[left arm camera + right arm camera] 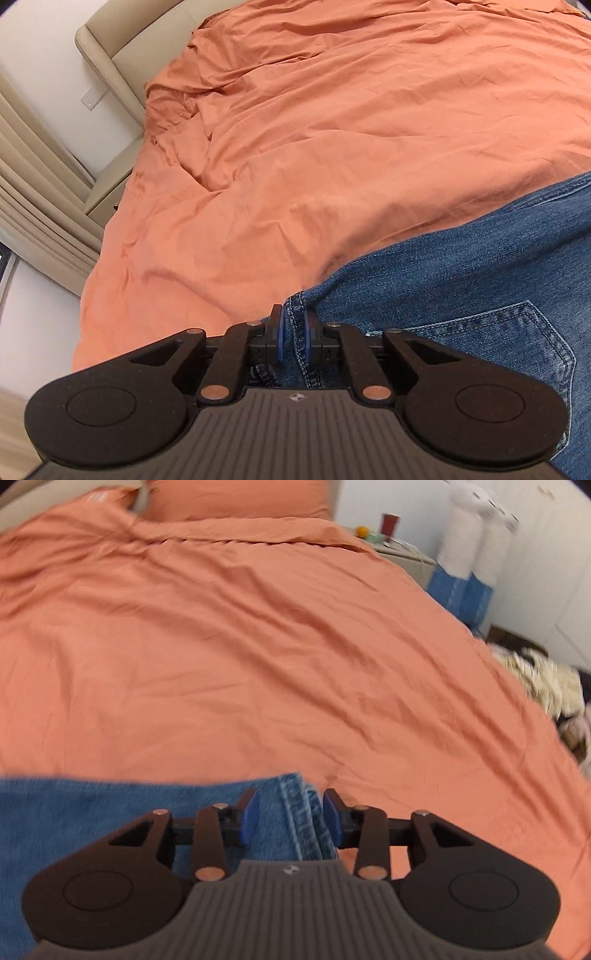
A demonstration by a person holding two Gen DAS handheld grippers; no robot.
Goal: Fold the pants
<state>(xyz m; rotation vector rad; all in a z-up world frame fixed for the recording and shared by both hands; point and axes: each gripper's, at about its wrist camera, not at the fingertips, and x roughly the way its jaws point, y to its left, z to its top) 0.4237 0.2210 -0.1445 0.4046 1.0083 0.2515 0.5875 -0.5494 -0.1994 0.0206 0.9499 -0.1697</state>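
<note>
Blue jeans point(461, 280) lie on an orange bedspread point(332, 129). In the left wrist view my left gripper point(294, 325) is shut on a stitched seam edge of the jeans, and a back pocket shows at the lower right. In the right wrist view the jeans point(129, 805) stretch across the lower left, their hemmed end point(299, 805) lying between the blue pads of my right gripper point(291, 806). That gripper stands open, its pads apart from the cloth.
A beige headboard point(110, 48) and curtain point(33, 192) stand left of the bed. An orange pillow point(236, 498) lies at the bed's head. A nightstand point(402, 554) with a dark red cup, blue-and-white bags point(461, 572) and a heap of clothes point(546, 679) lie to the right.
</note>
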